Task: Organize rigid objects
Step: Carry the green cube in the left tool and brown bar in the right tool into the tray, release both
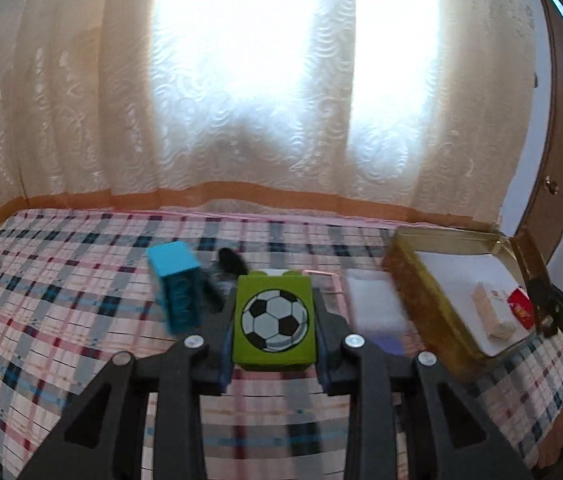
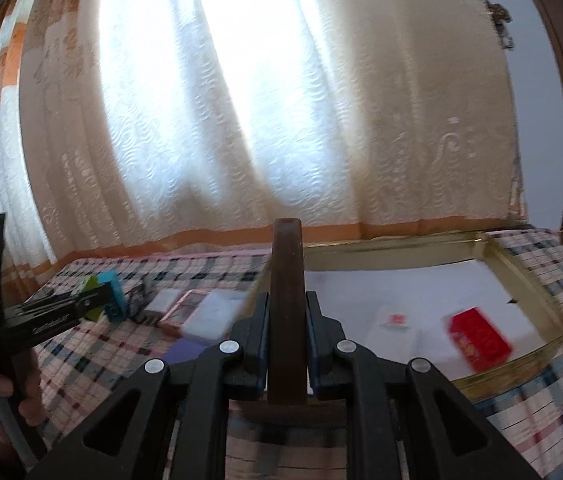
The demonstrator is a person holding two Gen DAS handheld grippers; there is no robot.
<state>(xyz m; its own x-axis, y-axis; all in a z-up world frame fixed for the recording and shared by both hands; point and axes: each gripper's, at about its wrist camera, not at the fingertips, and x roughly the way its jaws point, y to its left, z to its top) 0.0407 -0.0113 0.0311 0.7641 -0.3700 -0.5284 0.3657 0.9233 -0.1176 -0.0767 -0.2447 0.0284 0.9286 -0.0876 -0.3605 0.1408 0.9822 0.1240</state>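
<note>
1. Plaid-covered table (image 1: 61, 320) runs under everything; lace curtain (image 1: 241, 100) hangs behind it, backlit.
2. Gold tin tray (image 2: 521, 292) sits at the table's right end, white liner inside; red packet (image 2: 479, 342) lies in it near the front rim; a pale wooden block (image 1: 491, 314) also rests inside, seen from my left camera.
3. My right gripper (image 2: 286, 332) is clamped tight on a dark brown wooden piece (image 2: 286, 280); it stands upright between the pads, held just left of the tray, above the cloth.
4. My left gripper (image 1: 274, 320) is squeezed onto a green block with a football print (image 1: 274, 316); pads press both its sides; block is lifted off the cloth.
5. Blue block (image 1: 177, 284) stands tilted on the cloth just left of the green one, apart from it; blurred.
6. White flat box (image 1: 375, 300) lies between the green block and the tray; a small black item (image 1: 231, 262) behind the blocks, too blurred to identify.
</note>
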